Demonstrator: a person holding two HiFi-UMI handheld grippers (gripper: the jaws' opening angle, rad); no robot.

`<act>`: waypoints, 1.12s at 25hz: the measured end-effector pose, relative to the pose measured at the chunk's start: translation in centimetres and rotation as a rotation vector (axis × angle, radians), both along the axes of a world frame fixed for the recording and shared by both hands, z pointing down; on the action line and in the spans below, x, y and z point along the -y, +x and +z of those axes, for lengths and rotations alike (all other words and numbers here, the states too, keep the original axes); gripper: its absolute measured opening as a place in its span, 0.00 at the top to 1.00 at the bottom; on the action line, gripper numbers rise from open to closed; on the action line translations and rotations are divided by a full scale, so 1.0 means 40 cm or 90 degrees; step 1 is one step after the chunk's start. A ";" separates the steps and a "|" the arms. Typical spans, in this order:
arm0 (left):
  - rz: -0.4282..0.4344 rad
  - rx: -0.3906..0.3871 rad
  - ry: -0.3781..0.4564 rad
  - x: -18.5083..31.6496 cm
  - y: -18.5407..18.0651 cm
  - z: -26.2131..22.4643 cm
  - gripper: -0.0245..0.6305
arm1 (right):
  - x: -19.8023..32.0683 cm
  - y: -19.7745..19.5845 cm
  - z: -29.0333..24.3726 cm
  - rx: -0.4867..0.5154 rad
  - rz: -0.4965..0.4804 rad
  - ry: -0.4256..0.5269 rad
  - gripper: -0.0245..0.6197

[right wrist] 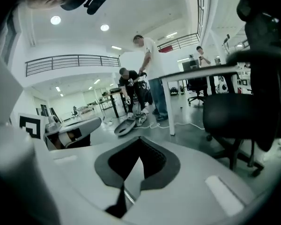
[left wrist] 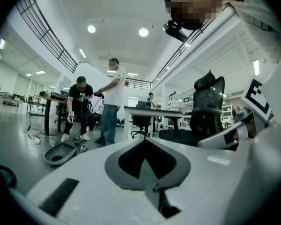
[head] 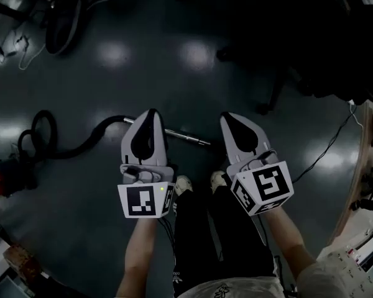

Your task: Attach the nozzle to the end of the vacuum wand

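From the left edge, one red vacuum body feeds one floppy black hose to one wand lying at centre. Flanking it, our two grippers, left gripper and right gripper, are both pressed together, empty. We judge the wand stiff, light and slippery, best gripped just behind its free end; no nozzle shows.

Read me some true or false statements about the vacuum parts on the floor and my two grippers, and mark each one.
1. The left gripper is shut and holds nothing. True.
2. The right gripper grips the metal wand. False: it is shut and empty, and the wand lies on the floor.
3. The black hose coils near the red vacuum body. True.
4. The two grippers touch each other. False: they are side by side, with a gap between them.
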State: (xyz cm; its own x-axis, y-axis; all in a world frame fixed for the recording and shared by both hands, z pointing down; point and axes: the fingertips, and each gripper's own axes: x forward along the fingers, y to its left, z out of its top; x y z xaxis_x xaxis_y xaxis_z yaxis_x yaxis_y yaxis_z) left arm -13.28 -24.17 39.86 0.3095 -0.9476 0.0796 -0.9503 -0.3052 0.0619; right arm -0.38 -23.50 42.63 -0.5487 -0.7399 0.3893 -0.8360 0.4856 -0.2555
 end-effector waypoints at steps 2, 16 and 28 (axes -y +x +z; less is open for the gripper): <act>-0.008 0.005 0.007 -0.024 0.016 -0.281 0.96 | -0.014 -0.011 -0.290 0.014 -0.019 0.014 0.95; -0.060 -0.055 0.092 -0.426 0.072 -1.095 0.96 | -0.370 0.037 -1.151 0.069 -0.056 0.136 0.95; -0.049 -0.037 0.121 -0.561 0.065 -1.125 0.96 | -0.510 -0.007 -1.182 0.083 -0.068 0.159 0.95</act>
